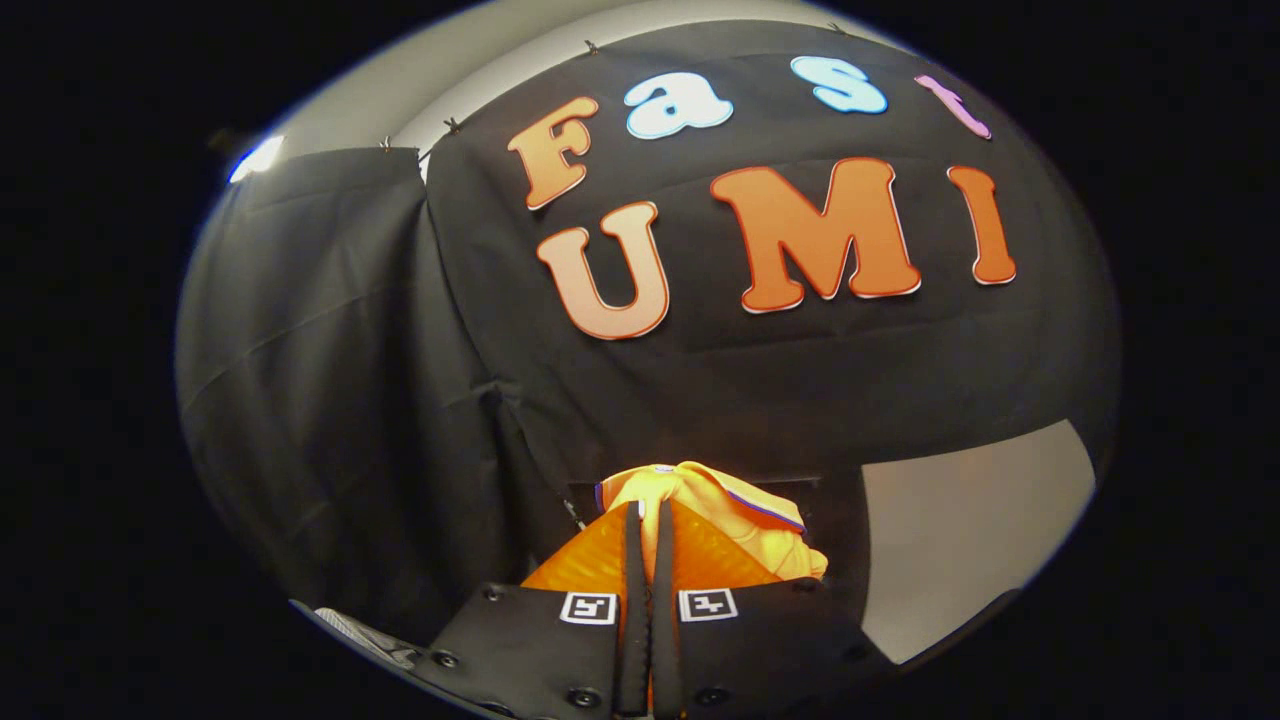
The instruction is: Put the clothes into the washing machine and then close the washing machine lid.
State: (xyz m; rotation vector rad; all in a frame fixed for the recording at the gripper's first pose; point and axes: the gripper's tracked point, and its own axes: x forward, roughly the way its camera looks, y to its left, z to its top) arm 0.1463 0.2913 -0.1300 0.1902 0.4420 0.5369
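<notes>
My claw (648, 515) is drawn in narrow, its two orange fingers (590, 555) standing almost together with only a thin dark slit left between them, and they are pinched on a yellow-orange garment (725, 510). The cloth bunches up right at the fingertips and spills over beyond them and off to their right side, held up in the air in front of the booth's black cloth wall (400, 400). A thin dark blue-purple stripe runs along one edge of the garment, and a small pale patch shows at its top fold. The fabric looks crumpled rather than spread out, and I cannot tell how much of it hangs below my fingers, since the black body of the claw with its two small square markers covers that part. Beyond the garment, low and to the right of the fingers, a pale flat surface (960, 530) shows past the edge of the black cloth; I cannot tell what it belongs to.
</notes>
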